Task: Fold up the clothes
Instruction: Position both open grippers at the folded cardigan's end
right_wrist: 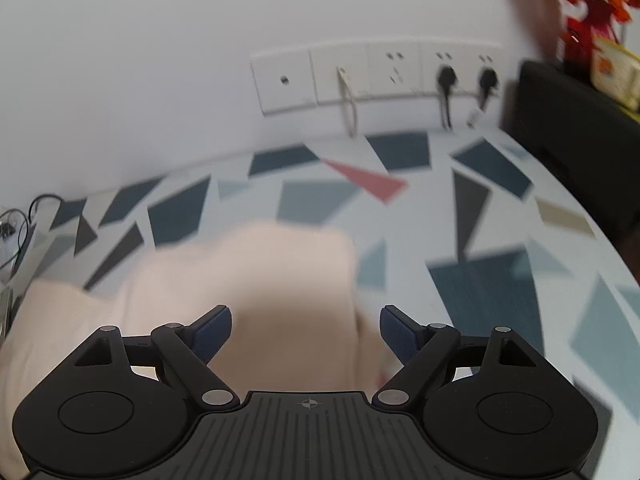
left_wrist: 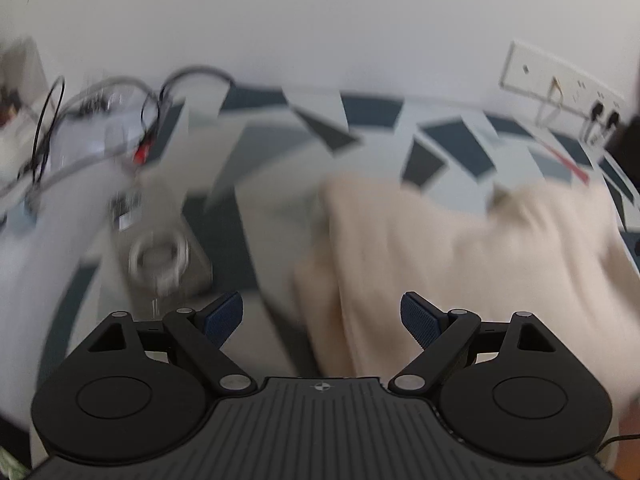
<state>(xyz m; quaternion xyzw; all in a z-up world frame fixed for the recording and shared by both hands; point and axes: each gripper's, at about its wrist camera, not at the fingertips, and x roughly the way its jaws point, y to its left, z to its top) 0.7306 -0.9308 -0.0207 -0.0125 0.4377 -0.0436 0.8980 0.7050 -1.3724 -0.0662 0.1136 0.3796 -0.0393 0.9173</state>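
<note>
Cream garment, soft and already doubled over itself at least once, lies bunched on the patterned counter, well in from the back edge that meets the wall. Both views are smeared by motion blur, so I cannot tell whether it is a shirt or a sweater, nor find a collar or hem for certain. I read it as light, limp knit cloth: it will sag and drape the moment I lift it, will not hold a crease by itself, and may slide a little on the smooth counter covering. Nothing about it looks fragile.

My right tool hangs over the near part of the pile, jaws spread wide, holding nothing. My left tool is likewise spread and empty, with the cloth running under and past its right pad.

I would pinch at a doubled edge or a corner, one tool to each end of the same side, taking all layers together so the fold carries over flat.

Towards the counter's left end sit a metal ring-shaped item and a tangle of cables. Wall sockets line the wall behind the back edge.
</note>
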